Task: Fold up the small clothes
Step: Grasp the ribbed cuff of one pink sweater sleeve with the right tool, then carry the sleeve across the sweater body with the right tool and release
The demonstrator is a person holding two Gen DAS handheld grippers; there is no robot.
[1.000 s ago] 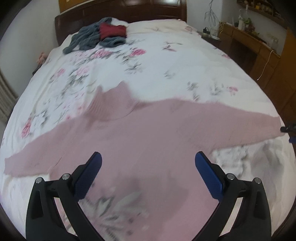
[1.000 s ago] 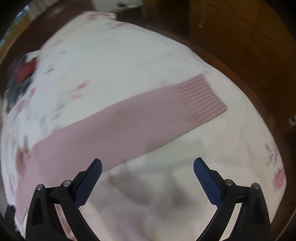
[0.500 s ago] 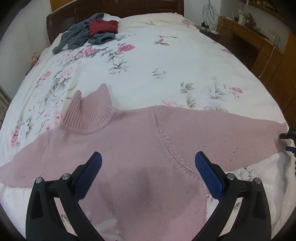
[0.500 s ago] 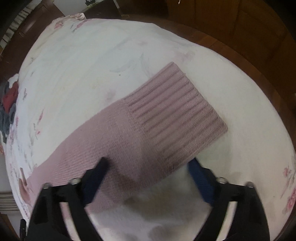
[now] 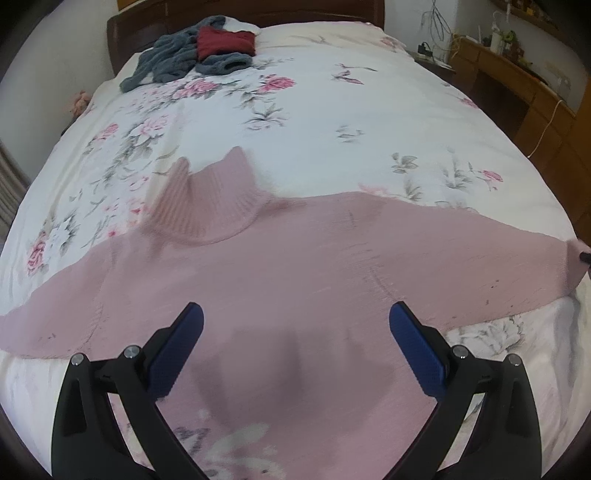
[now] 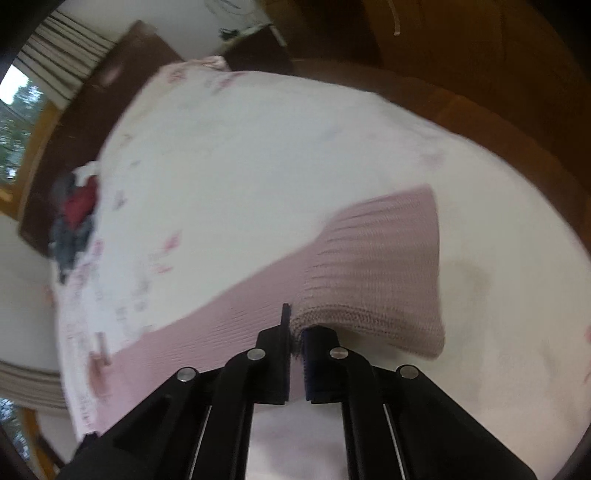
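One pink sweater [image 5: 295, 266] spread flat on bed [image 5: 332, 110] | right gripper [image 6: 295, 328] pinched closed on sleeve cuff [image 6: 380, 266] | left gripper [image 5: 295, 317] wide apart, empty, over sweater body

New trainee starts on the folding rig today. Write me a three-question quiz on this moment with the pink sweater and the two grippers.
1. True or false: the left gripper is clamped on the pink sweater.
2. What does the right gripper hold? A) the turtleneck collar B) the sleeve by its ribbed cuff C) the red garment
3. Fill in: the grey garment lies near the bed's ____.

Key:
1. False; its jaws stand wide open above the sweater's body.
2. B; the jaws are shut on the knit edge beside the cuff.
3. Headboard.
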